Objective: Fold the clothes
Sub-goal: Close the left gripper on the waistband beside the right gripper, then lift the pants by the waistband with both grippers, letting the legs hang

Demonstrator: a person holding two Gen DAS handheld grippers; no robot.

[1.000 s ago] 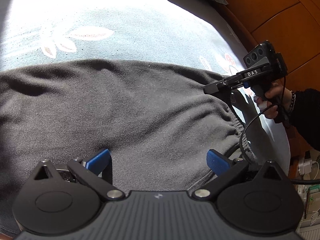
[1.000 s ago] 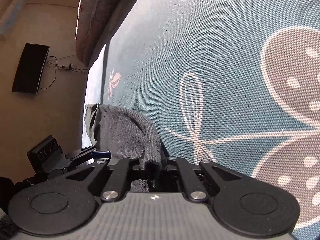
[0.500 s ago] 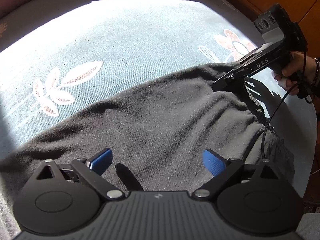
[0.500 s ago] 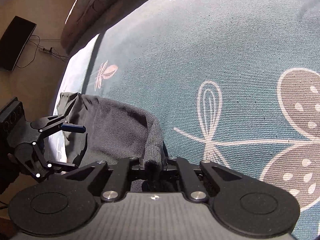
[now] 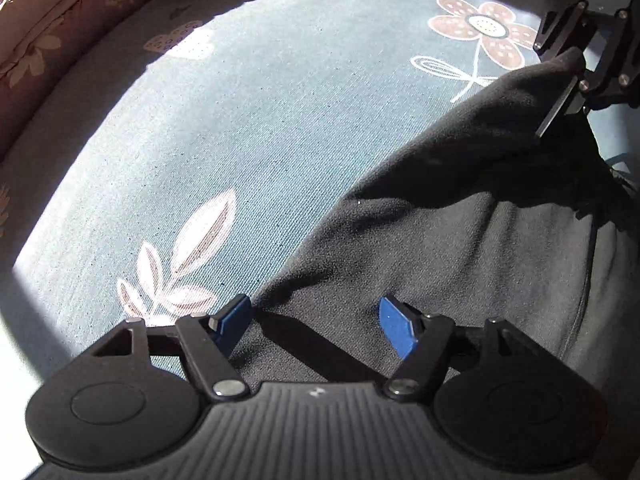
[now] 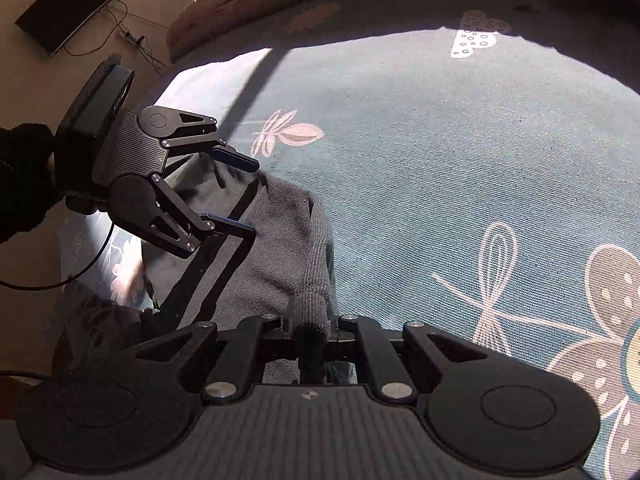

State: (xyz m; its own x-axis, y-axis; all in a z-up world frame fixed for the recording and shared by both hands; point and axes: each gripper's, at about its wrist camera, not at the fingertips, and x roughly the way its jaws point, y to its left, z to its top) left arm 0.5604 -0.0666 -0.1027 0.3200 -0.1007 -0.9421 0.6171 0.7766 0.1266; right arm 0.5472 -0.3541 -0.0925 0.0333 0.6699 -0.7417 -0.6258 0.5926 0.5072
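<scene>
A dark grey garment [image 5: 460, 248] lies spread on a teal bedcover [image 5: 248, 112] printed with pale leaves and flowers; in the left wrist view it fills the lower right, its edge running diagonally from the near left fingertip up toward the far right corner; there a bunched fold of it rises off the cover into the right gripper [image 5: 568, 80], which is clamped tight on that fold. In the right wrist view the same ribbed edge of the cloth [image 6: 308, 312] is pinched between the closed jaws of the right gripper [image 6: 308, 326], and the fabric trails away from it to the left, lifted clear of the cover near the grip.

The left gripper [image 5: 316, 320] hangs just over the garment's near edge, its blue pads [image 5: 394, 328] apart with nothing pressed between them; its jaws have just been closing; cloth lies below the gap, not caught. From the right wrist view the left gripper [image 6: 236, 196] sits over the garment's far end, a dark sleeve [image 6: 24, 176] behind it; a brownish quilt [image 5: 44, 40] borders the cover.
</scene>
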